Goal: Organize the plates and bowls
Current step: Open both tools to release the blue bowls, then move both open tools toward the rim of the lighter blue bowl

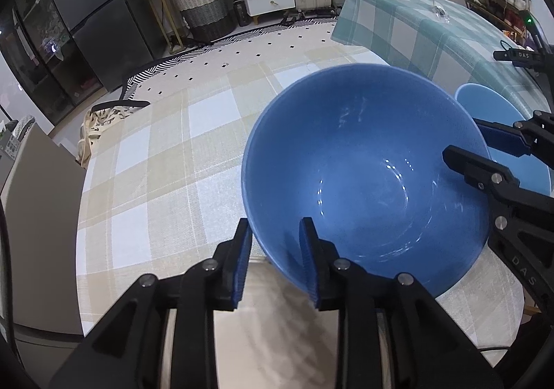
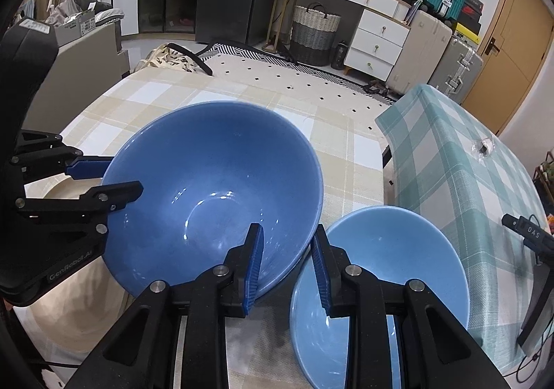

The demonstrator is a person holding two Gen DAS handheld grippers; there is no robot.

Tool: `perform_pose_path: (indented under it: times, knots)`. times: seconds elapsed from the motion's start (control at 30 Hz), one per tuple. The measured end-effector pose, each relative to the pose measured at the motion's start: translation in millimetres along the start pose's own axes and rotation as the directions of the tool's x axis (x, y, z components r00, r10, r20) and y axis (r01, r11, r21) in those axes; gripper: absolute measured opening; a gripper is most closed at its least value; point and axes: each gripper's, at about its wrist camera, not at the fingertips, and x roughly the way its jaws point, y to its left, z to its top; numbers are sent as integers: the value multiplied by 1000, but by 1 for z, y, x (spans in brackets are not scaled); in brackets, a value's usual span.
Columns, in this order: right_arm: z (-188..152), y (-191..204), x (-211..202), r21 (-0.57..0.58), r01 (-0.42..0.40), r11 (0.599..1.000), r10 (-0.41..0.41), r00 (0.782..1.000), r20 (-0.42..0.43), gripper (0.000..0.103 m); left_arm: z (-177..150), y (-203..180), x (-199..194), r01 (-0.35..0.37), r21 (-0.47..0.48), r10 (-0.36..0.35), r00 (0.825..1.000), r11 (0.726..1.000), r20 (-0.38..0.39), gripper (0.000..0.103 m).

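A large dark blue bowl [image 1: 363, 174] [image 2: 214, 181] sits tilted over the yellow checked table [image 1: 155, 164] [image 2: 346, 146]. My left gripper [image 1: 275, 243] [image 2: 126, 174] straddles its near-left rim, one finger inside and one outside, with a gap at the pads. My right gripper [image 2: 287, 250] [image 1: 462, 138] straddles the opposite rim the same way, also loose around the wall. A smaller light blue bowl [image 2: 387, 271] [image 1: 484, 105] stands just right of the big one, beside my right outer finger. A cream plate [image 2: 52, 313] lies under the left gripper and partly under the big bowl.
A second table under a teal checked cloth [image 2: 450, 164] [image 1: 415, 29] adjoins on the right. A chair with a patterned bag [image 1: 104, 115] stands at the far left edge. Beyond the rug are a woven basket [image 2: 316, 32], white drawers [image 2: 377, 43] and suitcases.
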Motion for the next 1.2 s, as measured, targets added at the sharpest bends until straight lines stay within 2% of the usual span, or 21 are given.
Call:
perform_pose_path:
  times: [0.23,0.37,0.47,0.53,0.6,0.7,0.73,0.77,0.83,1.03,1.2]
  knots:
    - [0,1,2,-20,20,1000,-20,1000,7,28,0,0,-2,12,2,-12,1000,1000,2,34]
    - [0,0,1,-17,-3,1000,3,1000,10,36,0,3,-1,26,-11,-27,1000,1000,-6,44]
    - [0,0,-2,-6,-18,1000,18,1000,22,50,0,6,-1,35,-31,-36,999,999,-10,49]
    - [1,-2,-4,4,-44,999,44,999,29,69,1,8,-2,51,-46,-51,999,998,-8,49]
    - [2,0,-6,4,-40,999,40,998,41,81,1,10,-4,71,-60,-71,997,996,-8,52]
    - [2,1,-8,-6,-45,999,45,998,42,85,1,10,-7,92,-67,-92,996,994,-5,58]
    - [2,1,-8,-2,-46,999,46,998,42,88,1,9,-8,99,-66,-99,995,993,-3,63]
    - [2,0,-9,4,-45,999,44,998,45,90,1,9,-9,99,-67,-99,995,993,1,75]
    - [3,-1,-11,3,-29,1000,29,998,60,99,2,10,-12,57,-81,-55,998,995,21,86]
    - [4,-14,-23,42,-39,998,35,995,95,102,5,22,-21,100,-142,-92,994,985,64,103]
    - [5,-27,-35,86,-56,995,45,991,124,102,7,23,-32,124,-145,-110,989,982,102,103]
